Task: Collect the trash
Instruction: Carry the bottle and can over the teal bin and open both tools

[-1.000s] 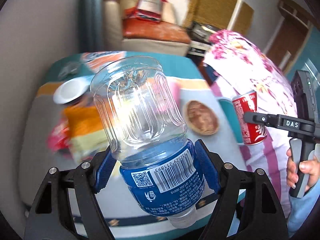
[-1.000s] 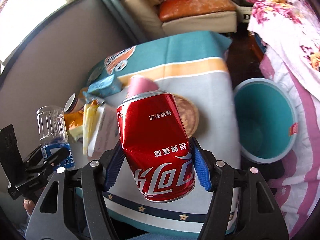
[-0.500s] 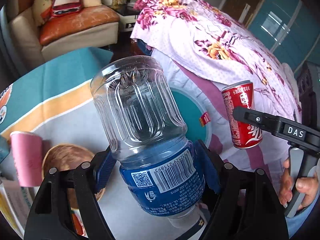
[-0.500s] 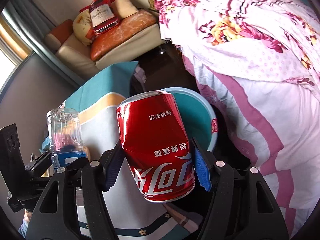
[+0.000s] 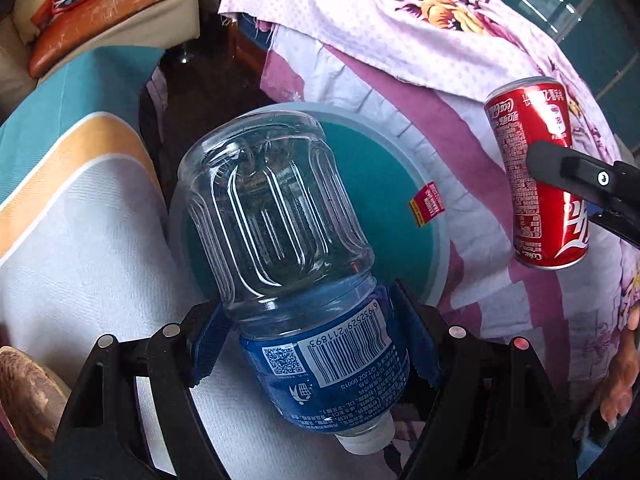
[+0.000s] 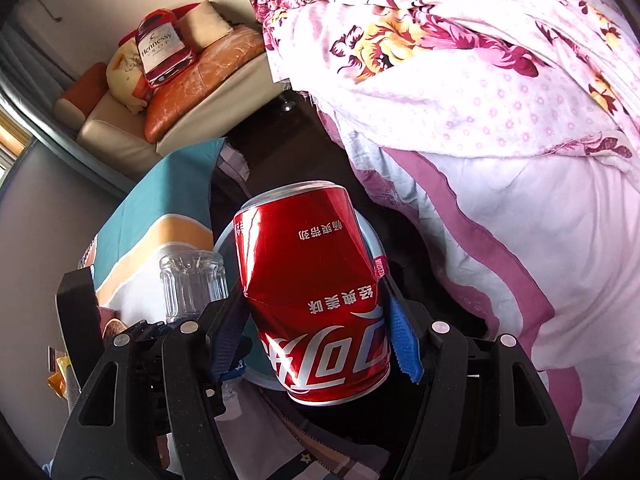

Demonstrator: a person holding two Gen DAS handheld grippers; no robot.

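The left hand-held gripper is clenched on a clear plastic bottle. Its blue pads press on the blue label from both sides. The bottle points bottom-up and away, with its white cap down near the gripper. It hangs right over the teal bin, which stands on the floor below.

The right hand-held gripper is clenched on a red soda can. The can is dented in the middle where the pads squeeze it. In the right wrist view the can is in front of the bin's rim, so it looks to be over the bin too. In the left wrist view the can is off to the right of the bin, in front of the pink flowery bedcover.

To the left of the bin is the worktop with a teal, orange and white cloth. Behind the bin, farther away, is a sofa with an orange cushion.
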